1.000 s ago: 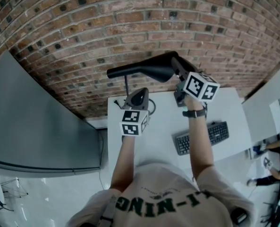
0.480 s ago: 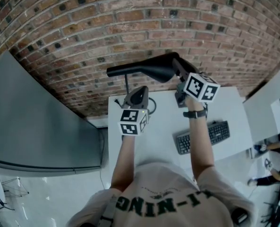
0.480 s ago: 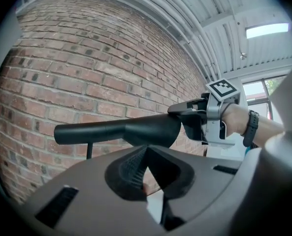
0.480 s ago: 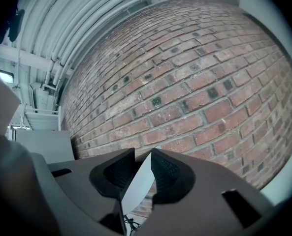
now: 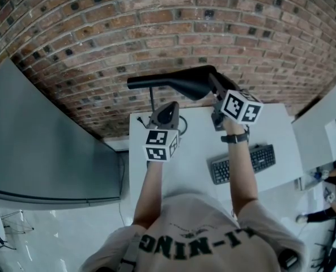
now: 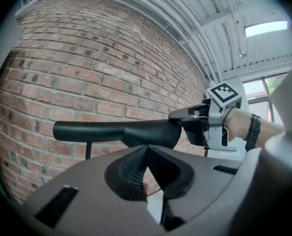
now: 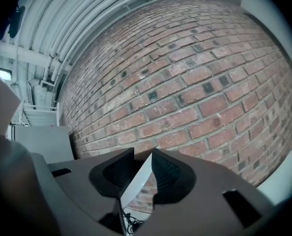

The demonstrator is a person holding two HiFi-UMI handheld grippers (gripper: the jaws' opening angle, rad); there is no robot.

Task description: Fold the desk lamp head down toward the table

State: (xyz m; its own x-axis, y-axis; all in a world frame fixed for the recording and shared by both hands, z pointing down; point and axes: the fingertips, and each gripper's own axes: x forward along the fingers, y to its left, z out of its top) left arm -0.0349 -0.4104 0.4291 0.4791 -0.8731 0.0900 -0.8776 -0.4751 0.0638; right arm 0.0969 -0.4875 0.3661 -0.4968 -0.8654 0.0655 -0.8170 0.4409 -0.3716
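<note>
Right gripper (image 5: 215,88) and the lamp head (image 5: 173,82), at whose wide end it sits, are slightly lower than a second ago in the head view, above the white table (image 5: 196,169). Left gripper view: left gripper (image 6: 146,149) jaws closed tip to tip, empty; lamp head horizontal ahead, before the brick wall (image 6: 86,73). Right gripper view: jaws opening, only wall and table show between them.

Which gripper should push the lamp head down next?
Right. The right gripper is at the wide end of the lamp head, jaws opening, nothing between them; the left gripper is lower, shut.
</note>
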